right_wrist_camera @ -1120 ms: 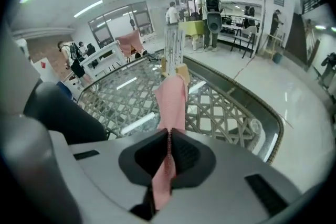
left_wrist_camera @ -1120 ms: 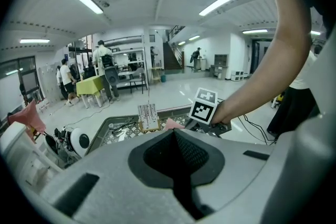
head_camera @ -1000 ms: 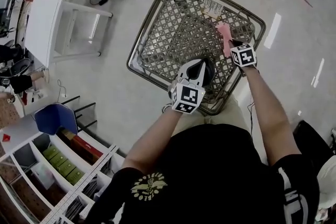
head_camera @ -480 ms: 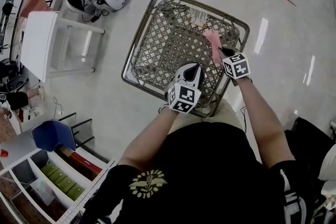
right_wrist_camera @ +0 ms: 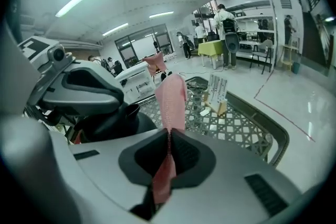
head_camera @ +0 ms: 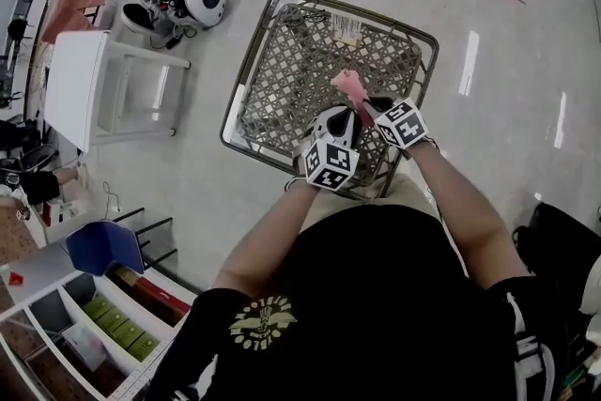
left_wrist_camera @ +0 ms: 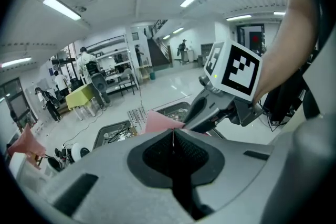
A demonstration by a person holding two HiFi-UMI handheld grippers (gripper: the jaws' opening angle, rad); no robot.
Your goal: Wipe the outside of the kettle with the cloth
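My right gripper [head_camera: 368, 113] is shut on a pink cloth [head_camera: 352, 87], which stands up out of its closed jaws [right_wrist_camera: 169, 136] and trails below them. Close on its left, my left gripper [head_camera: 346, 115] hangs above a wire basket [head_camera: 246, 80]. The right gripper view has the black kettle [right_wrist_camera: 113, 126] directly under the left gripper's fingers [right_wrist_camera: 86, 86]. In the left gripper view those jaws [left_wrist_camera: 173, 136] meet in a thin seam. The kettle is hidden there, and the cloth [left_wrist_camera: 157, 122] and right gripper [left_wrist_camera: 210, 113] sit just beyond the jaws.
The basket stands on a pale shiny floor and holds a small stand of white strips [right_wrist_camera: 218, 94]. A white table [head_camera: 75, 75] and a round white appliance [head_camera: 202, 0] with cables are at the left. Shelving [head_camera: 113, 315] and a blue chair [head_camera: 99, 244] sit lower left.
My right gripper has risen and swung left with the cloth, from the basket's right rim to just beside the left gripper. The left gripper has rolled slightly.
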